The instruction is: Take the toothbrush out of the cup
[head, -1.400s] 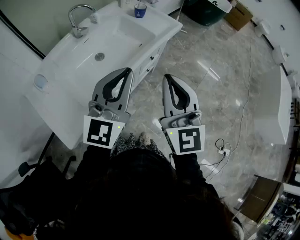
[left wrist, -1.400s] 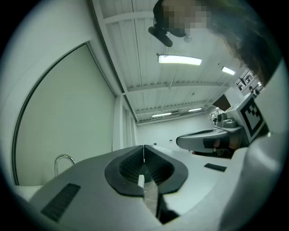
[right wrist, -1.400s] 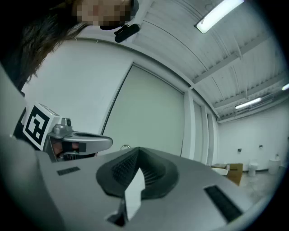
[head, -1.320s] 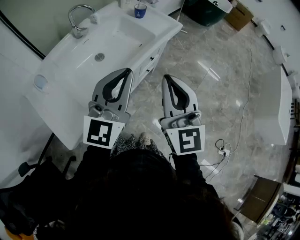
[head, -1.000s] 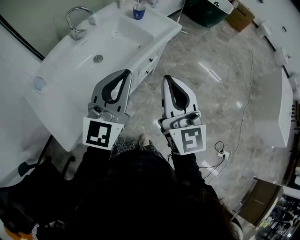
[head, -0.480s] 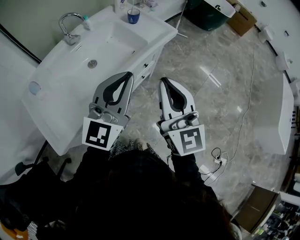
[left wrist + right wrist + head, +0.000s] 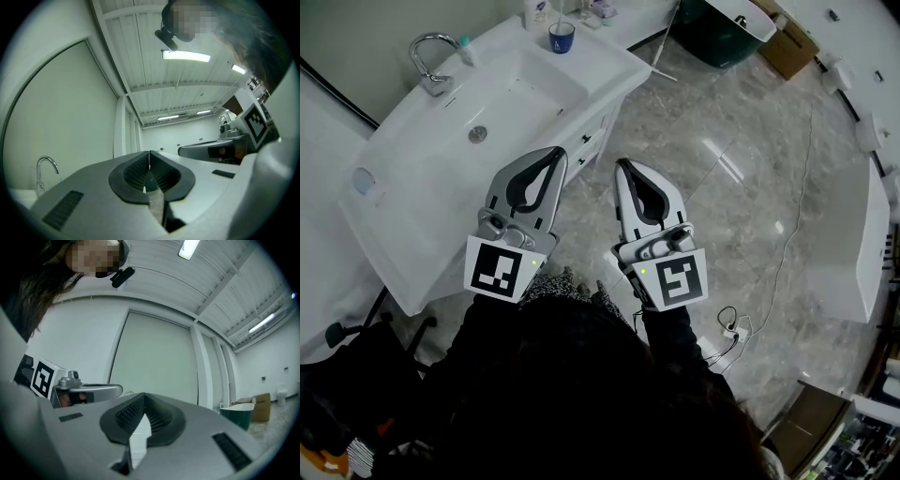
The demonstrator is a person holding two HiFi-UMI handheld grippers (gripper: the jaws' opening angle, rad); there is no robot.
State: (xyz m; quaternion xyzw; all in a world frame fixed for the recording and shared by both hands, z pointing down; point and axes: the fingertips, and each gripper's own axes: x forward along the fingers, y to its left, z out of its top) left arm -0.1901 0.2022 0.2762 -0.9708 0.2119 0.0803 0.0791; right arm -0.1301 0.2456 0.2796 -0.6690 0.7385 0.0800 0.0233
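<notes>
A small blue cup [image 7: 562, 37] stands at the far corner of the white washbasin [image 7: 412, 197], beyond the bowl; the toothbrush in it is too small to make out. My left gripper [image 7: 558, 153] is shut and empty, its tips over the basin's front edge, well short of the cup. To its right, my right gripper [image 7: 622, 166] is also shut and empty, over the marble floor. In the left gripper view the left gripper [image 7: 149, 152] has its ribbed pads [image 7: 136, 169] closed together. The right gripper view shows the right gripper [image 7: 143, 394] closed the same way.
A chrome faucet [image 7: 431, 58] rises at the basin's back left, with a drain [image 7: 477, 135] in the bowl. A white bottle [image 7: 532, 11] stands by the cup. Beyond are a green bin [image 7: 722, 23] and a cardboard box [image 7: 787, 52]. A cable and plug [image 7: 731, 323] lie on the floor.
The basin and cup have drifted down and left in the head view as both grippers advanced toward the basin. Both grippers stay shut and side by side.
</notes>
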